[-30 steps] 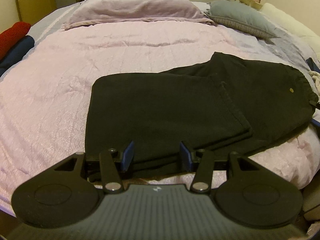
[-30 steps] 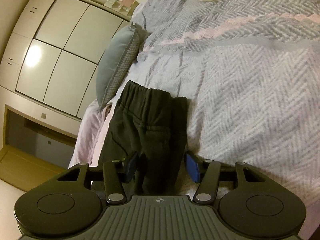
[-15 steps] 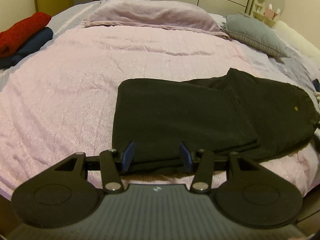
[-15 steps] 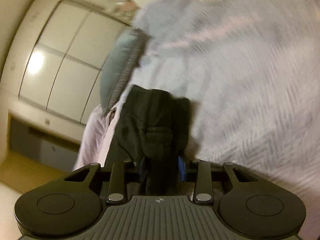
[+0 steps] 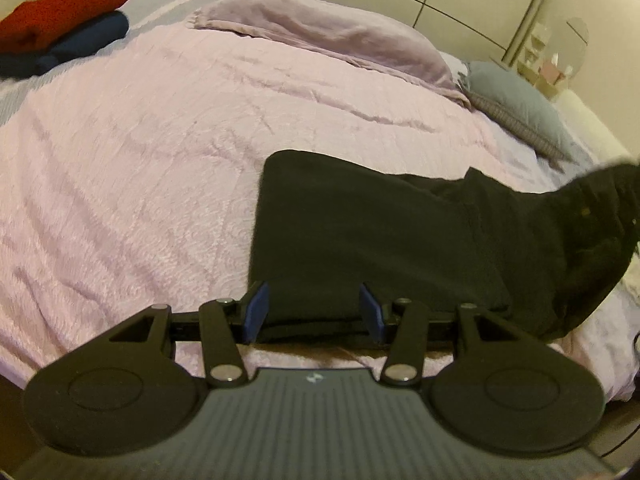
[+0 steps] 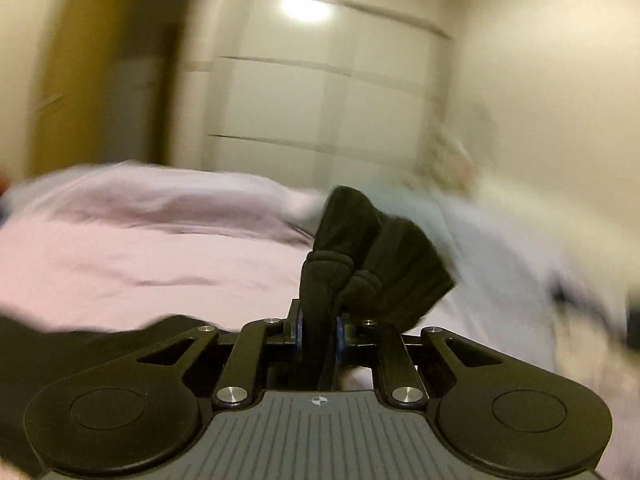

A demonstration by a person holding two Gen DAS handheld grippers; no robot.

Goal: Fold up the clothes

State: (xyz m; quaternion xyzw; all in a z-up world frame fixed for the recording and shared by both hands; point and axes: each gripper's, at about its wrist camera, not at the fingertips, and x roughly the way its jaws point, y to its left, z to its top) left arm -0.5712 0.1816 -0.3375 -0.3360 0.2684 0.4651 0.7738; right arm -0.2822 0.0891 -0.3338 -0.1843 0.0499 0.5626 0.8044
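Black trousers (image 5: 384, 236) lie partly folded on the pink bedspread (image 5: 140, 152). My left gripper (image 5: 314, 312) is open, its blue pads on either side of the near folded edge without gripping it. My right gripper (image 6: 319, 330) is shut on the waistband end of the black trousers (image 6: 360, 256), which bunches up above the pads and is lifted off the bed. That raised end shows at the right of the left wrist view (image 5: 600, 200). The right wrist view is motion-blurred.
A red garment on a navy one (image 5: 60, 28) is stacked at the far left of the bed. A lilac pillow (image 5: 320, 40) and a grey-blue pillow (image 5: 516, 100) lie at the head. A white wardrobe (image 6: 320, 92) stands behind.
My right gripper closed on the waistband and has lifted it, swinging up and left over the bed. My left gripper shifted left along the near folded edge and stayed open.
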